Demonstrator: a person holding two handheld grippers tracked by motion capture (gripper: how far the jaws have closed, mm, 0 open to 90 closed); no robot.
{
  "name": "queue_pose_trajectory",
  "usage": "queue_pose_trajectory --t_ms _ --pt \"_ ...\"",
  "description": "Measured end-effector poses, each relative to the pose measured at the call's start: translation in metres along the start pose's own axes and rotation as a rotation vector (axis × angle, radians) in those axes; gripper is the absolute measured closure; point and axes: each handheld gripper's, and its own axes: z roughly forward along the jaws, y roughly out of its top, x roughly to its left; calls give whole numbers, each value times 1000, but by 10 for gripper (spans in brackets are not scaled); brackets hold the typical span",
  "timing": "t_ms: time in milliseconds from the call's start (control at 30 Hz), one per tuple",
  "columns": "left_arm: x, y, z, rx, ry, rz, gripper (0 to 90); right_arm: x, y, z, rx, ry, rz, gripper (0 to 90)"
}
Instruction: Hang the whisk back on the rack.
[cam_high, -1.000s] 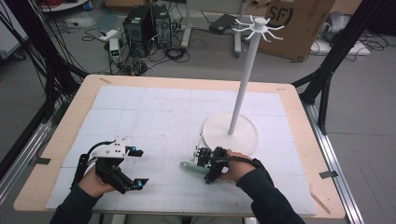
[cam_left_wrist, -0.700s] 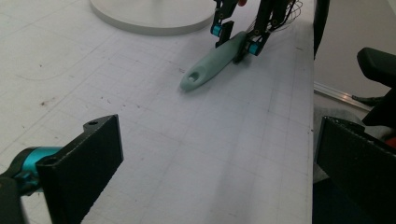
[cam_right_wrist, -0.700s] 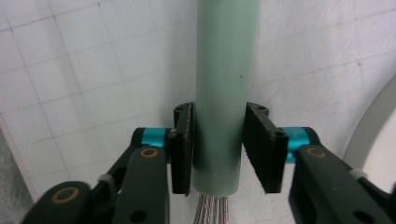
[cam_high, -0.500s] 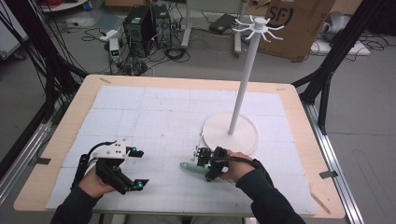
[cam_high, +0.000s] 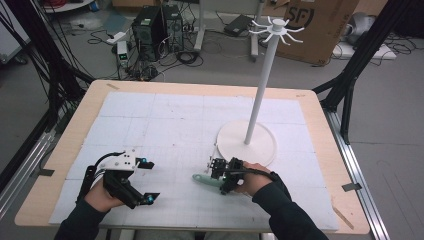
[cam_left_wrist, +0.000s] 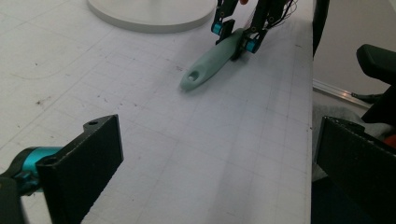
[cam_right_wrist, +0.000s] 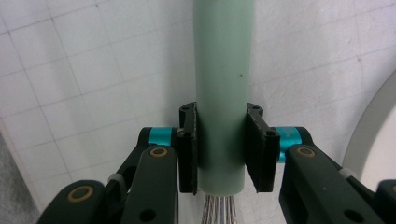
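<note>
Right gripper (cam_right_wrist: 220, 156): jaws closed on the pale green handle (cam_right_wrist: 223, 79) of what appears to be a whisk, lying on the table (cam_high: 170, 125) near the stand's base (cam_high: 247, 143). Left gripper (cam_high: 144, 181): jaws wide, empty.

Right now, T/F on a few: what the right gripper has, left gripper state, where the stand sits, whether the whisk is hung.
1. The right gripper is shut on the green whisk handle. True.
2. The left gripper holds the whisk. False: its jaws are open and empty.
3. The white stand is on the table. True.
4. The whisk hangs from the stand's hooks. False: it lies on the mat.
</note>
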Motion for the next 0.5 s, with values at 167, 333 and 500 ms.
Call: queue_pose_trajectory --t_ms 167,333,500 --pt "0 0 -1 -2 -1 -2 17 -2 -3 -1 -23 20 -13 695" --pt "0 0 -3 -8 -9 0 17 -6 -11 -2 -63 78 -34 695" --pt "-1 0 -2 -7 -9 -4 18 -10 -19 -11 -110 113 -16 695"
